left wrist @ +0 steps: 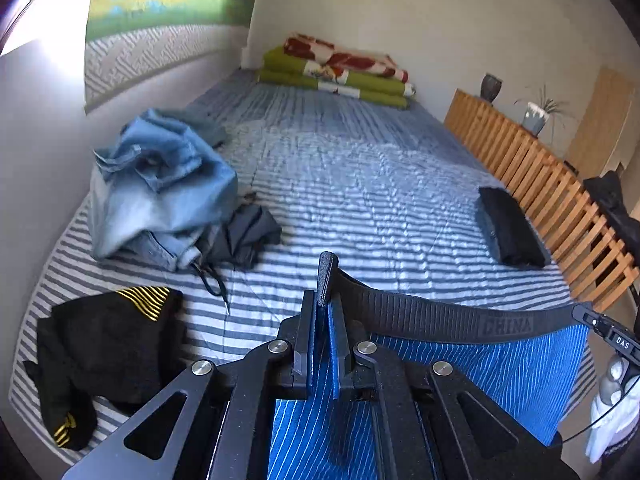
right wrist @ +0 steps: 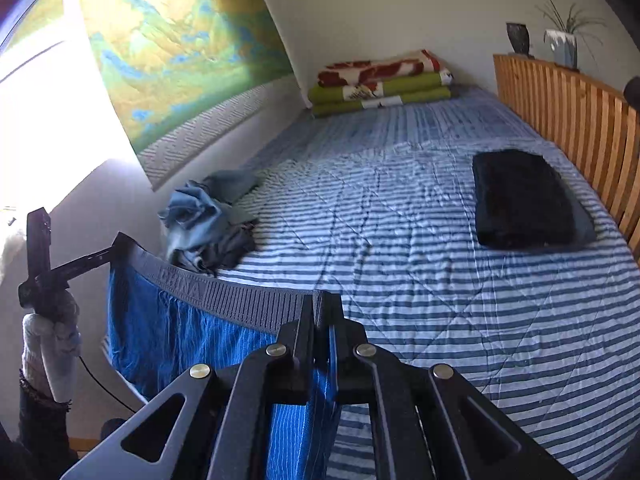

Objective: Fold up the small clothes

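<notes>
A pair of blue striped underpants (left wrist: 500, 376) with a dark grey waistband (left wrist: 420, 316) hangs stretched in the air above the near end of the bed. My left gripper (left wrist: 326, 300) is shut on one end of the waistband. My right gripper (right wrist: 322, 312) is shut on the other end, with the blue cloth (right wrist: 160, 340) hanging below it to the left. In the right wrist view the left gripper (right wrist: 116, 248) shows at the far left, clamped on the waistband. The right gripper (left wrist: 588, 318) appears at the right edge of the left wrist view.
On the striped bedspread (left wrist: 360, 184) lie a heap of light-blue denim (left wrist: 160, 184) over dark grey cloth (left wrist: 244, 236), a black garment with yellow stripes (left wrist: 108, 352), and a folded black garment (right wrist: 520, 196). Folded blankets (right wrist: 380, 84) sit at the far end. A wooden slatted rail (right wrist: 568, 120) borders the right side.
</notes>
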Demonstrator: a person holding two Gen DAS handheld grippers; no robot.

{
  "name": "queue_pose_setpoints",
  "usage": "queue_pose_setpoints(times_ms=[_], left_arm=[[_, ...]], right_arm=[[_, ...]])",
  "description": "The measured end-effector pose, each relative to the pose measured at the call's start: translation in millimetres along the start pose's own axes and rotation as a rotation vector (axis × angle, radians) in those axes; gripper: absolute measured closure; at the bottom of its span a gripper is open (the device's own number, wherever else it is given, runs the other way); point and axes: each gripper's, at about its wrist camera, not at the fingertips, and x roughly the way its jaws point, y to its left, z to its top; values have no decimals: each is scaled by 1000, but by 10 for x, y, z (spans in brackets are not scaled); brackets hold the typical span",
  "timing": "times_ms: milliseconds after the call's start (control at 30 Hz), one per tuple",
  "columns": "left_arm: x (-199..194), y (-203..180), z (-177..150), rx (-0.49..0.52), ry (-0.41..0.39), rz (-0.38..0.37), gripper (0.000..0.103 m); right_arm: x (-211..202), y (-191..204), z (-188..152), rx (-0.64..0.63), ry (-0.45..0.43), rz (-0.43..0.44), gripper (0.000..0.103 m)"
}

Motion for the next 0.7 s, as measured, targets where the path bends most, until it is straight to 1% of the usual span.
queue_pose_setpoints(times_ms=[33, 67, 100, 133, 167, 200, 267, 300, 333, 400, 433, 467, 500, 533, 567, 600, 633, 700], left_arm=[[341, 27, -2, 8, 57, 18, 94], [658, 87, -16, -2, 113, 53, 88], [928, 149, -64, -23, 166, 106, 87], [1078, 209, -106, -37, 185, 131, 87], [1144, 254, -149, -52, 182, 131, 87], [1177, 293, -202, -67, 179, 123, 87], [1173, 325, -291, -50, 187, 111, 87], [1116, 322, -350, -34, 190, 110, 87], [1070, 329, -411, -22, 192, 108, 84], [906, 344, -547, -14, 194, 88, 73], [824, 354, -630, -16, 197, 81, 63], [773, 381, -734, -17, 200, 75, 59], [677, 392, -801, -19, 209, 69, 58], [632, 416, -897, -23, 225, 68, 57], [627, 445, -1003, -28, 242, 74, 57], [625, 468, -1097, -31, 259, 81, 57], [640, 493, -1182, -34, 275, 90, 57], [654, 552, -1323, -61, 301, 88, 57]], right_arm=[[244, -83, -16, -4, 24, -15, 98], [510, -156, -37, -20, 64, -24, 97], [809, -239, -69, -26, 129, -70, 97], [1008, -303, -106, -11, 176, -118, 93], [1145, -379, -138, 13, 210, -147, 89], [1220, -453, -177, 37, 230, -145, 89], [1197, -534, -258, 57, 222, -148, 88], [1146, -542, -293, 48, 219, -151, 87], [1086, -538, -332, 38, 221, -154, 85], [904, -520, -419, 21, 223, -157, 85], [820, -506, -466, 12, 220, -160, 85], [728, -471, -525, 5, 218, -159, 84], [620, -440, -595, 4, 219, -148, 82], [540, -422, -671, 11, 226, -130, 77], [484, -403, -762, 19, 242, -108, 69], [455, -375, -847, 27, 261, -93, 66], [429, -355, -938, 38, 278, -84, 64], [422, -304, -1122, 57, 316, -70, 64]])
